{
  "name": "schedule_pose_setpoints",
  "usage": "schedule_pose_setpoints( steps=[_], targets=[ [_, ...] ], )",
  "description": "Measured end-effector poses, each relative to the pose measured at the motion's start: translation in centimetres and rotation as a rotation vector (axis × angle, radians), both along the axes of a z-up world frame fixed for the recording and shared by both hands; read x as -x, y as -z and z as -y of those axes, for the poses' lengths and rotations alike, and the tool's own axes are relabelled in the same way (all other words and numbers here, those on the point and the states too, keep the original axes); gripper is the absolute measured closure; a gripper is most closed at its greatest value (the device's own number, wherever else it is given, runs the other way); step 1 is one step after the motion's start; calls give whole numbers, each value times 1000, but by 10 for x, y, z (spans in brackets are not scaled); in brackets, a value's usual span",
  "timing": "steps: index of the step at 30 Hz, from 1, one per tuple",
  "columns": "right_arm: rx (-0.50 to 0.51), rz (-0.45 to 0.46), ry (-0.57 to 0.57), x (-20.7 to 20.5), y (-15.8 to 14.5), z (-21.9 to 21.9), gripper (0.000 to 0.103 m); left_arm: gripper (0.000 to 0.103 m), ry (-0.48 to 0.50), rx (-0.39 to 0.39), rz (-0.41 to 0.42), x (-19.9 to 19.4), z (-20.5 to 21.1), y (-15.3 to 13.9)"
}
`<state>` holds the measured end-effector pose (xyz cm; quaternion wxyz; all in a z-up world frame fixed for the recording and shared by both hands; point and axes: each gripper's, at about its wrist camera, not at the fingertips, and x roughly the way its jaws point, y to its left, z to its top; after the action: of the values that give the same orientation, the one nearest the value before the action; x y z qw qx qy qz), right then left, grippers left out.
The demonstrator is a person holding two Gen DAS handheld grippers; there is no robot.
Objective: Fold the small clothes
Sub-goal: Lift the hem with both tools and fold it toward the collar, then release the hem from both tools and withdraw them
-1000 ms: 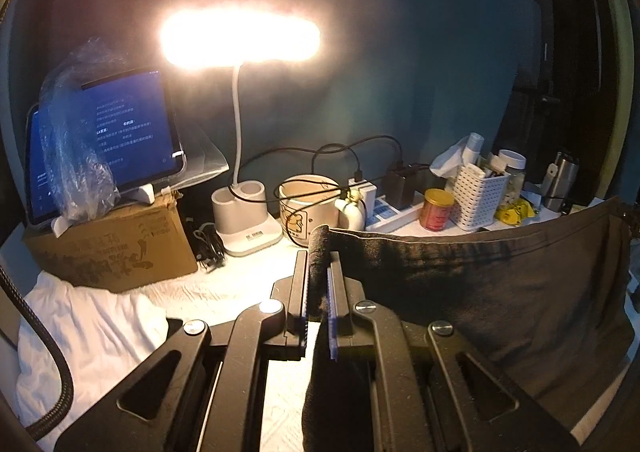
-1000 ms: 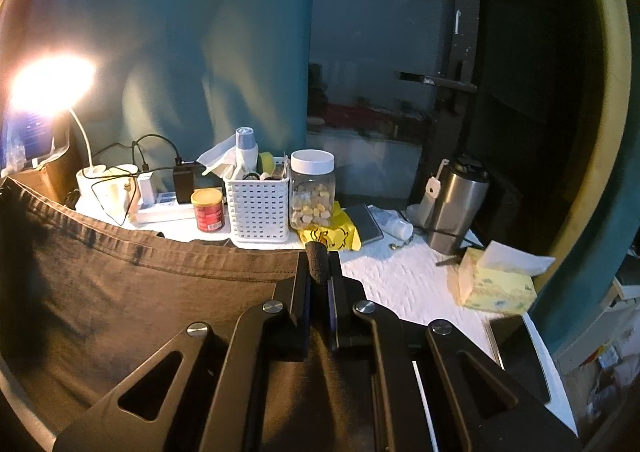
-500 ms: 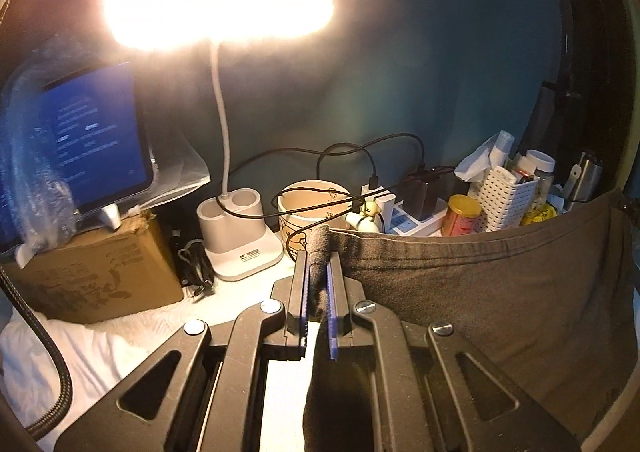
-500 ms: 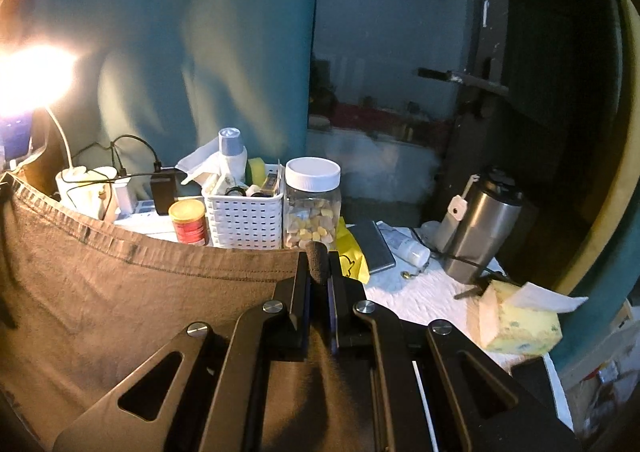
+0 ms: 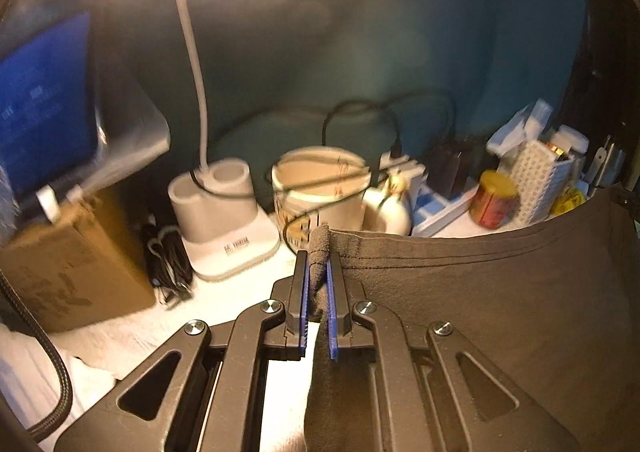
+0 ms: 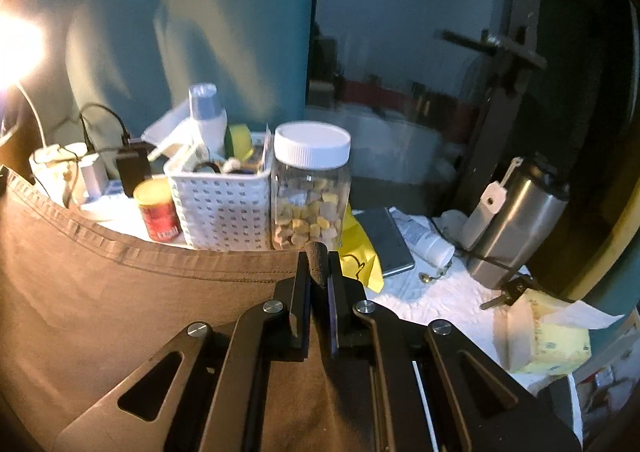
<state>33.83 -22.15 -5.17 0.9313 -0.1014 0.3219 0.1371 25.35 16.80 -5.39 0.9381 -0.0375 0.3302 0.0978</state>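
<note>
A dark grey garment [image 5: 500, 292] hangs stretched between my two grippers, its stitched hem running along the top. My left gripper [image 5: 319, 260] is shut on one corner, a bunched tuft of cloth poking out above the blue pads. In the right wrist view the same garment [image 6: 140, 312] spreads to the left, and my right gripper [image 6: 319, 264] is shut on its other corner. The cloth's lower part is hidden below both frames.
At the back stand a lamp base [image 5: 224, 220], a mug [image 5: 320, 192], a power strip [image 5: 436, 204], a red tin [image 6: 157, 214], a white basket [image 6: 218, 204] and a clear jar [image 6: 310, 188]. A cardboard box [image 5: 68, 260] sits left; a steel flask [image 6: 516, 220] and tissue pack [image 6: 540, 336] sit right.
Both grippers have moved forward and down toward the clutter at the back, still holding the garment stretched. The lamp head has slid up to the frame's top edge.
</note>
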Motion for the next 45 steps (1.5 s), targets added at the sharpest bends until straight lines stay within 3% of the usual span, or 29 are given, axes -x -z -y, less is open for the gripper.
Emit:
schedule_pose_setpoints(
  steps=[9, 19, 20, 22, 23, 24, 26, 27, 28, 33, 35, 37, 39, 45],
  targets=[
    [11, -90, 18, -20, 45, -4, 95, 96, -15, 32, -127, -21, -10, 45],
    [22, -159, 28, -30, 75, -6, 95, 92, -23, 35, -207, -33, -8, 66],
    [18, -171, 32, -31, 77, -5, 95, 87, -26, 27, -212, -32, -7, 66],
    [11, -193, 34, -33, 79, -4, 95, 64, -46, -8, -230, -30, -4, 65],
    [14, -210, 35, -35, 82, -4, 95, 44, -55, -17, -224, -27, -3, 63],
    [17, -230, 38, -36, 85, -4, 89, 29, -59, -20, -212, -24, -2, 61],
    [25, -253, 57, -38, 89, -3, 66, 23, -71, -31, -176, -13, -1, 54],
    [16, -248, 69, -38, 88, -1, 49, 23, -77, -30, -164, -7, -1, 51],
    [6, -243, 79, -37, 86, 1, 42, 23, -84, -29, -162, -4, -3, 49],
    [-1, -237, 96, -32, 78, 8, 41, 23, -176, -94, -205, 15, -4, 39],
    [-3, -206, 91, -25, 72, 8, 36, 23, -140, -49, -195, 26, -7, 36],
    [-26, -163, 86, -15, 64, 11, 22, 23, -60, 80, -175, 37, -9, 35],
    [-54, -129, 72, -4, 56, 13, 19, 23, -41, 176, -136, 52, -11, 32],
    [-4, -186, 94, 15, 45, 21, 19, 23, -69, 130, -120, 83, 0, 24]
  ],
)
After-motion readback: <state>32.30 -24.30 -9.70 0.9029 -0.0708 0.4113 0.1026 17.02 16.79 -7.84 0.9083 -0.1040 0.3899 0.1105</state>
